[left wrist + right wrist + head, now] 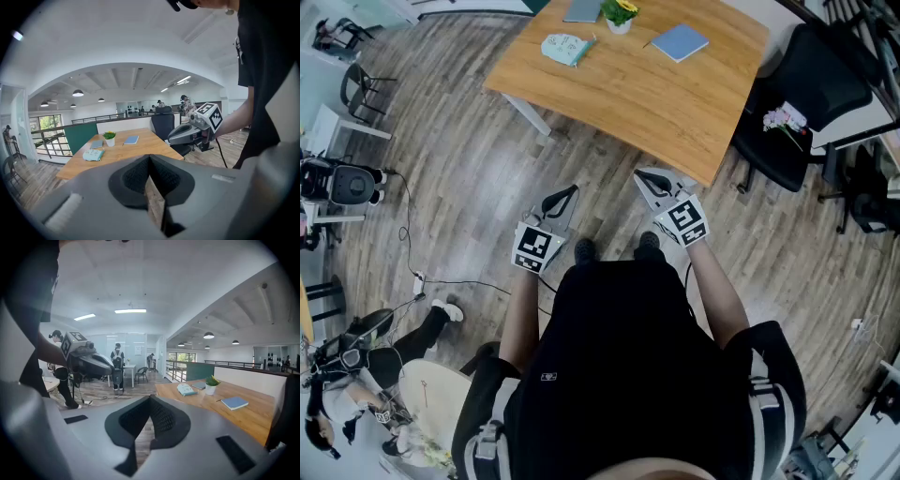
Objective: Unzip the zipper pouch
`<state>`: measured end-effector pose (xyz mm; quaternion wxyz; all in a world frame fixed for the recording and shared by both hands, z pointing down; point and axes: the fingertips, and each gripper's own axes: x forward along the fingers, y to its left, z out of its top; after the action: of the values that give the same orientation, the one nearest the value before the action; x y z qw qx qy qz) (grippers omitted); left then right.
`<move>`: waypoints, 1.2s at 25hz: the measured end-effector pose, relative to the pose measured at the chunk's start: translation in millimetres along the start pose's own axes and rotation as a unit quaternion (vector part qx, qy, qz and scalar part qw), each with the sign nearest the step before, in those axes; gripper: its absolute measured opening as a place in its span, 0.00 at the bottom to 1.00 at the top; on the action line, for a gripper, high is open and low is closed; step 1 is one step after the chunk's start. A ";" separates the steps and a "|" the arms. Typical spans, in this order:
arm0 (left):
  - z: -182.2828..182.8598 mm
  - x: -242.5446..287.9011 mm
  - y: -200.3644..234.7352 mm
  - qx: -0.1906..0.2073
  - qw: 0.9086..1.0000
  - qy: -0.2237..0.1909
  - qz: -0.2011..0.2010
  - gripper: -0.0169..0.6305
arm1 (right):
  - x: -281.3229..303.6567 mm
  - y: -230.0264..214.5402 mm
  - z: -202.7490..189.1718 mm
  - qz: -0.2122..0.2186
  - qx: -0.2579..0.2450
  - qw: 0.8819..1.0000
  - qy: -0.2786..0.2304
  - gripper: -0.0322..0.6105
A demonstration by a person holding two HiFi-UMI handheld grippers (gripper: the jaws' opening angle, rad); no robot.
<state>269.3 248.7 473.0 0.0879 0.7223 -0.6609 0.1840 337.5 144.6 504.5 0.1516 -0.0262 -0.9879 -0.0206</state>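
Observation:
The teal zipper pouch [567, 47] lies flat near the far left side of the wooden table [656, 98]; it also shows in the left gripper view [93, 154] and the right gripper view [186, 389]. My left gripper [569, 192] and right gripper [643, 174] hang side by side over the floor, short of the table's near edge. Both are shut with nothing between the jaws, as the left gripper [150, 157] and the right gripper [150, 397] show close up. Each gripper view also catches the other gripper, the right gripper [192, 133] and the left gripper [89, 363].
On the table stand a small potted plant [619, 13], a blue notebook [680, 41] and a grey notebook [581, 9]. A black office chair [797, 103] sits at the table's right. A cable [441, 281] runs across the wooden floor at the left; other people stand farther off.

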 end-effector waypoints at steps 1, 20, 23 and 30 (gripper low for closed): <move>-4.0 -8.0 2.4 0.004 1.000 0.002 -0.005 0.03 | 4.5 6.6 1.0 -0.005 -0.001 1.000 0.003 0.05; -35.6 -65.0 51.1 0.022 0.996 -0.034 -0.076 0.03 | 26.3 69.7 8.5 -0.117 0.008 0.993 0.033 0.05; -39.7 -69.4 54.6 0.023 0.996 -0.035 -0.084 0.03 | 25.0 77.1 7.5 -0.130 0.013 0.991 0.032 0.05; -41.7 -75.9 66.8 0.026 0.994 -0.040 -0.100 0.03 | 35.0 90.0 13.5 -0.136 0.023 0.990 0.025 0.06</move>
<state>192.7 326.7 474.4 0.0608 0.7934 -0.5834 0.1627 305.3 236.6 505.1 0.1726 0.1126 -0.9784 -0.0192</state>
